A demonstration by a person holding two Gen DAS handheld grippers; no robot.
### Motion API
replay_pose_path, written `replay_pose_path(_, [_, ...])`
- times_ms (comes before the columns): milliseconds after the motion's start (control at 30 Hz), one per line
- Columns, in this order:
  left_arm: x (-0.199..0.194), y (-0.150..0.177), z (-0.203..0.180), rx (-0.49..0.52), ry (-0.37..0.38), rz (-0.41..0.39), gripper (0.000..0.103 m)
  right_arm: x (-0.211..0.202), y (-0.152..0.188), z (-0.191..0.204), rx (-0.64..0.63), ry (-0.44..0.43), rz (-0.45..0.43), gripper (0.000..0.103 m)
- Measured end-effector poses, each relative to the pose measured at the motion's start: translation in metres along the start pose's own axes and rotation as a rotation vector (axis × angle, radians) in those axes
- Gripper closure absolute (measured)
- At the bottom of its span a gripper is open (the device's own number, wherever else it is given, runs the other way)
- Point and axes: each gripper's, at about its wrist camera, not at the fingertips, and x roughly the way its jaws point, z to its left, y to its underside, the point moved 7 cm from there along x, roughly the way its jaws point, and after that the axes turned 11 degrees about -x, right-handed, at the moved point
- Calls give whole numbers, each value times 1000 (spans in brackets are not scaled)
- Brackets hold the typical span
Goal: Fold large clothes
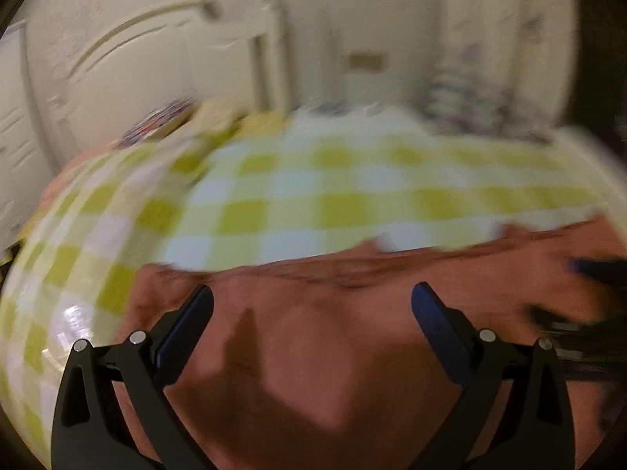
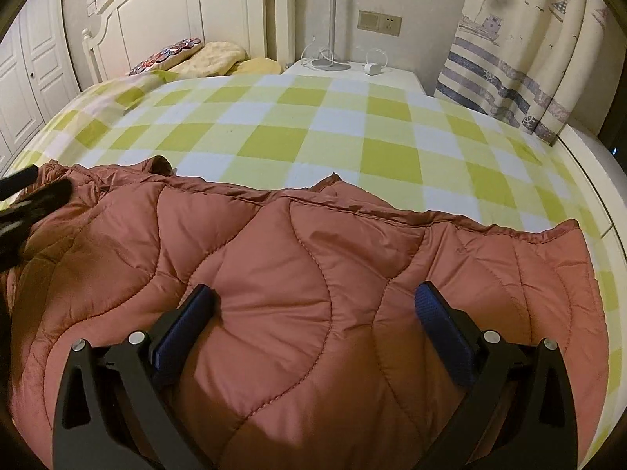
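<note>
Left gripper [image 1: 312,301] is seen in the blurred left wrist view with its jaws spread wide and nothing held between them, above a reddish-brown quilted jacket [image 1: 313,352] spread on the bed [image 1: 274,196] with its green and white checked sheet. At the right edge, part of the right gripper [image 1: 588,313] is made out dimly.

From the right wrist view, the right gripper [image 2: 313,301] is likewise shown wide apart and empty over the jacket [image 2: 298,274], which is laid flat across the near part of the bed [image 2: 313,125]. Pillows [image 2: 211,56] are seen by the headboard [image 2: 176,11].
</note>
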Motion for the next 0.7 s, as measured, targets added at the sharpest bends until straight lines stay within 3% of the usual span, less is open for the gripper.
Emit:
replay_pose_path(67, [-5,9,-24,78,34,-1,2,0,0,-1,1,-1,-2,4])
replay_pose_path(133, [21,28,-32,132,-25,95,2,-1,0,-1,2,-1,-5,5])
replay_pose_path(167, [37,36,-29,108,-18,165,2,-1,0,-1,5,-2,-7,5])
replay_pose_path(267, [38,27,-10,-20,57,220,2,-1,0,-1,9,6,-9,5])
replay_pose_path(333, [33,17,1,-25,55,210,2,0,0,0,10,5,-8,5])
replay_pose_path(433, [24,-7,45,-90,-29,130,2,-1,0,0,11,6,-12,5])
replay_pose_path(567, [44,-6,110,-310,-15,212,2,-1,0,0,10,4,-10,5])
replay_pose_path(633, [55,6,117,-338,1,247,2,-1,0,1,11,1,-13,5])
replay_pose_path(700, [51,4,113,-309,-28,218,2,-2,0,2,10,7,-14,5])
